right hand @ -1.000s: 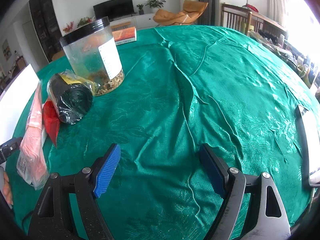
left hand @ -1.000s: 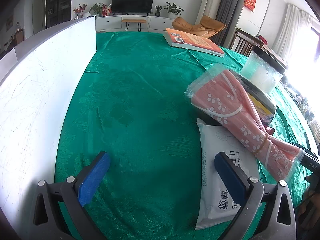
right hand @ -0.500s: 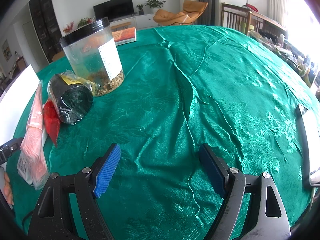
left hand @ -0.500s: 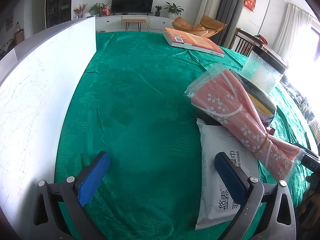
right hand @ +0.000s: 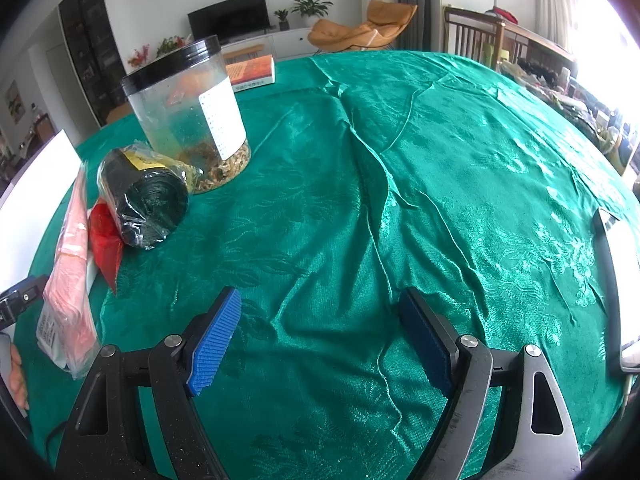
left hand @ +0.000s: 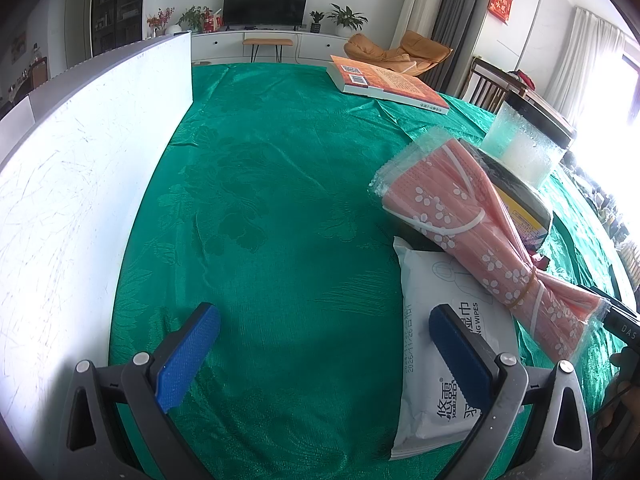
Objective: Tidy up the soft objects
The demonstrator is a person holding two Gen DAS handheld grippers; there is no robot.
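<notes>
A white pack of wet wipes (left hand: 436, 344) lies flat on the green tablecloth (left hand: 280, 208). A pink flowered pack of masks (left hand: 464, 220) in clear wrap rests across its far end and leans on a roll of black bags (left hand: 516, 196). My left gripper (left hand: 324, 328) hovers open low over the cloth, its right finger above the wipes. In the right wrist view the masks (right hand: 70, 256), a red item (right hand: 106, 236) and the black bag roll (right hand: 148, 196) sit at the left. My right gripper (right hand: 320, 312) is open over bare cloth (right hand: 400, 200), well right of them.
A tall white board (left hand: 80, 184) stands along the left side. A clear jar with a black lid (right hand: 190, 116) stands behind the bag roll. An orange book (left hand: 384, 82) lies at the far side. A flat white device (right hand: 622, 280) lies at the right edge.
</notes>
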